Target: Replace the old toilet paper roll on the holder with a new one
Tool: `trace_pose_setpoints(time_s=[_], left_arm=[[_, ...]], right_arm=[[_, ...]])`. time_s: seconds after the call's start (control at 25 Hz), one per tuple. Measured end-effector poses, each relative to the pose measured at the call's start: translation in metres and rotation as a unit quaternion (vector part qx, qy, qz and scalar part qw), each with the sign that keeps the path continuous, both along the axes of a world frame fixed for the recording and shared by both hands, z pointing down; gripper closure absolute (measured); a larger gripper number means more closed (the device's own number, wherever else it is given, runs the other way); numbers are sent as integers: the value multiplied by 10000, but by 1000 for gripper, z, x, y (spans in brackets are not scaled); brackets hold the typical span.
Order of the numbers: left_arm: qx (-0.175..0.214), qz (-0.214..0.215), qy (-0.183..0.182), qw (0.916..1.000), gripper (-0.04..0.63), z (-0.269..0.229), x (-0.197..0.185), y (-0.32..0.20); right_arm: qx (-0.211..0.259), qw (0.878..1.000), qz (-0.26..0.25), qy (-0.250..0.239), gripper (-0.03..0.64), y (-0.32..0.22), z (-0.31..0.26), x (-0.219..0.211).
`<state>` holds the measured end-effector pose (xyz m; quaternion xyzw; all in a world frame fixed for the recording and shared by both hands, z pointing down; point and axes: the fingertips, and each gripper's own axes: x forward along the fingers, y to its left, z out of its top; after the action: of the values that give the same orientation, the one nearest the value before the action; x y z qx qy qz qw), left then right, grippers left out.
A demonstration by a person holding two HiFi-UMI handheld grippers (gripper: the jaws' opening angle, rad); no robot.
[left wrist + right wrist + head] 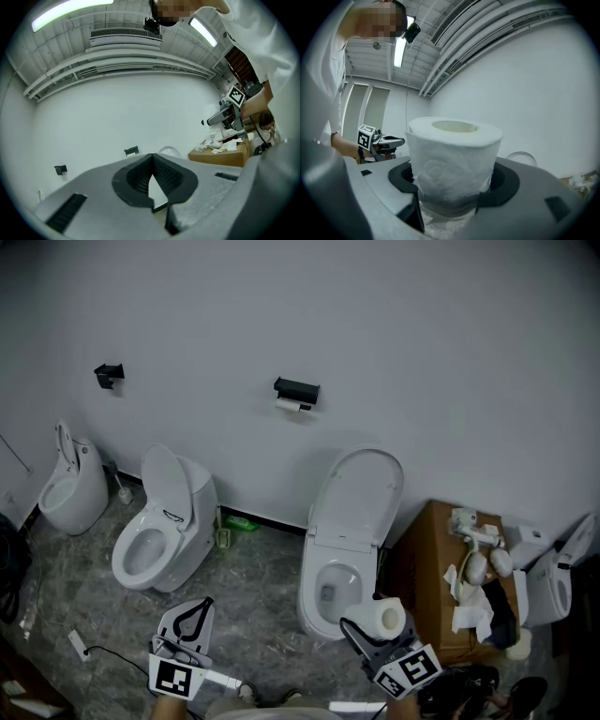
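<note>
1. The right gripper (373, 632) grasps a full white toilet paper roll (452, 159). Its dark pads (502, 183) press the roll's lower half from both sides, so the jaws stand wide.
2. The left gripper (152, 158) is clenched on nothing. Its tips meet, and only a thin wedge of daylight shows behind them. In the head view it sits low at the left, well apart from the right gripper.
3. In the right gripper view the roll stands on end with its hollow core opening upward. Its long axis runs crosswise to the line of the jaws.
4. The black holder (296, 389) is fixed to the white wall (422, 352), well apart from both grippers. The old roll (290, 405), a thin white remnant, hangs just under it.
5. An open toilet (349, 549) with its lid raised stands against the wall between the right gripper and the holder. The held roll sits just beside its bowl in the head view.
6. A second toilet (164, 531) and a smaller urinal-like fixture (70, 486) stand to the left, under a second black bracket (109, 375).
7. A cardboard box (431, 568) strewn with white fittings sits just right of the held roll.
</note>
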<state>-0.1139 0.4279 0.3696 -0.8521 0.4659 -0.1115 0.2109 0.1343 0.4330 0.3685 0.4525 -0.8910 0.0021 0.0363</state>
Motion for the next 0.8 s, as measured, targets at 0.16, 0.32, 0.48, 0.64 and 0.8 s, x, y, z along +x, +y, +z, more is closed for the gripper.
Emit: trace_pose_setpoints(time_s=[0.16, 0.32, 0.48, 0.64, 0.8], left_arm=[[9, -15, 117, 9999, 589, 0, -1, -4], [54, 18, 101, 9999, 590, 0, 0, -6], [-143, -88, 678, 9976, 512, 1, 4, -9], [-341, -254, 1082, 9932, 413, 1, 6, -15], [-327, -369, 1069, 9930, 320, 2, 16, -21]], right_arm=[[11, 10000, -15, 11, 311, -4, 1, -2], [14, 10000, -22, 8, 311, -5, 2, -1], [-3, 10000, -35, -3, 311, -7, 6, 5], [-12, 10000, -60, -18, 311, -10, 7, 12], [-14, 9999, -143, -54, 311, -15, 9, 23]])
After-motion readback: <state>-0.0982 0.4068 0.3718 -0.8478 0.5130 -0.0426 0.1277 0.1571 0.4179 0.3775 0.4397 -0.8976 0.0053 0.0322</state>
